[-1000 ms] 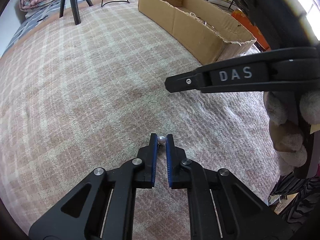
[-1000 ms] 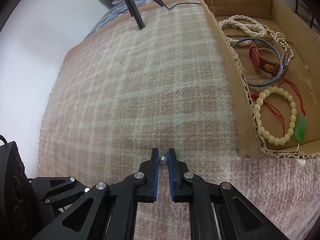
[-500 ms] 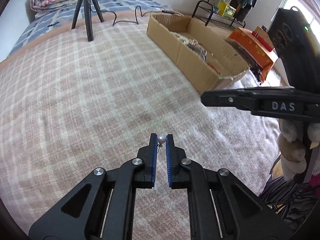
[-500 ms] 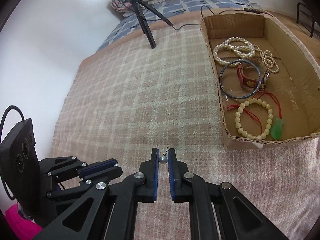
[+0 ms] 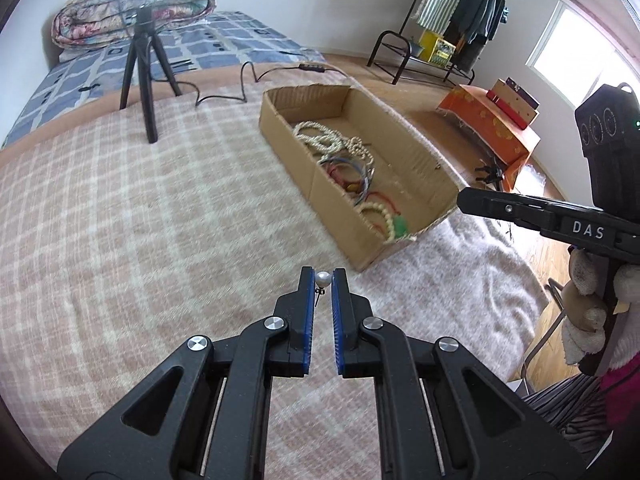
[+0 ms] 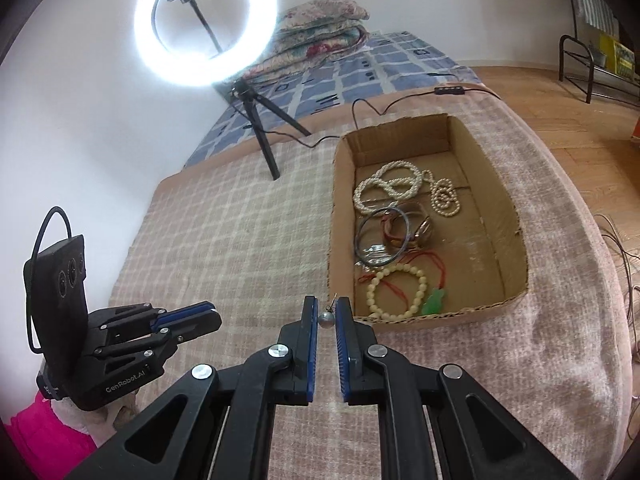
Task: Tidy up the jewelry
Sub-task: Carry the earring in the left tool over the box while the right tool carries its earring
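Note:
My left gripper is shut on a white pearl earring, its metal post hanging below the bead, held above the plaid blanket. My right gripper is shut on a grey pearl earring with its hook sticking up. Ahead and to the right lies an open cardboard box holding pearl necklaces, bangles, a watch and a cream bead bracelet with a green pendant. Each gripper shows in the other's view: the right one at the right, the left one at the left.
A ring light on a black tripod stands on the bed behind the blanket, its cable running past the box. Folded quilts lie at the bed's head. A clothes rack and an orange-covered stand are on the wooden floor at the right.
Both grippers have risen from the blanket with their earrings still gripped. The views have tilted up, so the box, ring light and room now show.

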`<state>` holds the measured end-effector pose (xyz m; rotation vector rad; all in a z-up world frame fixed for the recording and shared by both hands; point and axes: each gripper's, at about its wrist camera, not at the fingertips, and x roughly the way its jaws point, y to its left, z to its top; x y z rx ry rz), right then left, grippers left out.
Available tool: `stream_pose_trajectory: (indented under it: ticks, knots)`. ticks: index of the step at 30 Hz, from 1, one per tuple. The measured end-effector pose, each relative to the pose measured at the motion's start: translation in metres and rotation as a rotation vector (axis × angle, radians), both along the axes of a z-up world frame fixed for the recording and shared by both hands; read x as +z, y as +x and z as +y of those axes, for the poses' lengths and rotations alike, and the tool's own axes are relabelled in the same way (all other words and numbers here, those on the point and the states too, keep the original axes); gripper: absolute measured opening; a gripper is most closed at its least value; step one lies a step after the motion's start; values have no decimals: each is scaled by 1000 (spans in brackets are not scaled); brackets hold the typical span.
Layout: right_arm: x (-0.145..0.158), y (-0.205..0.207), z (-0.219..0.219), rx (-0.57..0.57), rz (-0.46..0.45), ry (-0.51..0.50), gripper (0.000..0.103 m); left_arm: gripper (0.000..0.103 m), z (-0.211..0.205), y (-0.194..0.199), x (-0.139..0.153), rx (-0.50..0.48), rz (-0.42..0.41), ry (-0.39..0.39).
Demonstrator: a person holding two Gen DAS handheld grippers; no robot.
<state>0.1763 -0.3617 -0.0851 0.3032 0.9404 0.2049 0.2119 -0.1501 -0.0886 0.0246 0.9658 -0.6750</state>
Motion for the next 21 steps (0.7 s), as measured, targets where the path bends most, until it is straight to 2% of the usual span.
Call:
stream_pose_trajectory:
  ticks: [10, 21]
  knots:
    - [6, 18, -30, -54, -27, -61, 7, 7, -44, 5, 11, -35, -23, -34]
    - [-5, 62, -56, -99, -16, -95, 7, 7, -87, 13, 2, -58, -20, -30]
